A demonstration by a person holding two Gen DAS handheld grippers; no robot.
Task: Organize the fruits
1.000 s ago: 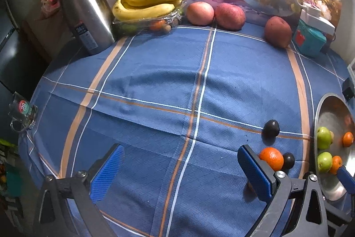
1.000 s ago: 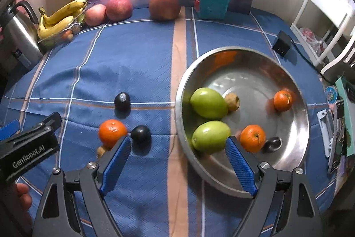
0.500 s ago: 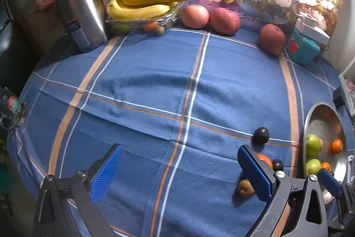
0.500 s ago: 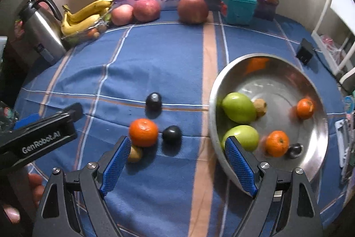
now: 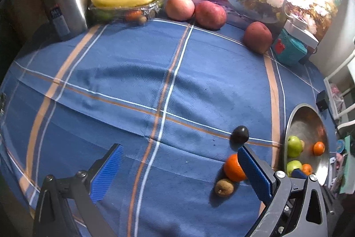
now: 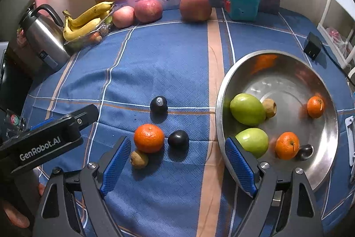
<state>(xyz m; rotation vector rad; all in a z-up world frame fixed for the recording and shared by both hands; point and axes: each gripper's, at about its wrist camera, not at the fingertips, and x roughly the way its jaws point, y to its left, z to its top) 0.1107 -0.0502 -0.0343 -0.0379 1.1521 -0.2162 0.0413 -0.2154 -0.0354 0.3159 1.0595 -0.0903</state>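
Observation:
An orange (image 6: 149, 138), a kiwi (image 6: 139, 159) and two dark plums (image 6: 178, 139) (image 6: 158, 104) lie on the blue cloth left of a steel bowl (image 6: 288, 68). The bowl holds two green apples (image 6: 247, 108), two oranges (image 6: 286, 145), a kiwi and a dark plum. My right gripper (image 6: 177, 167) is open and empty, hovering just in front of the loose fruits. My left gripper (image 5: 179, 172) is open and empty, to their left; the orange (image 5: 234, 167) and kiwi (image 5: 224, 187) lie beside its right finger.
At the table's back stand a steel kettle (image 6: 42, 37), a tray with bananas (image 6: 85, 22), three red apples (image 6: 195, 6) and a teal box (image 6: 241, 2). A black adapter (image 6: 312, 48) lies behind the bowl. A floral picture leans on the wall.
Both grippers have shifted left and pulled back slightly. In the right wrist view the bowl has slid right and the loose fruits now sit between the fingers. The kiwi has come into view.

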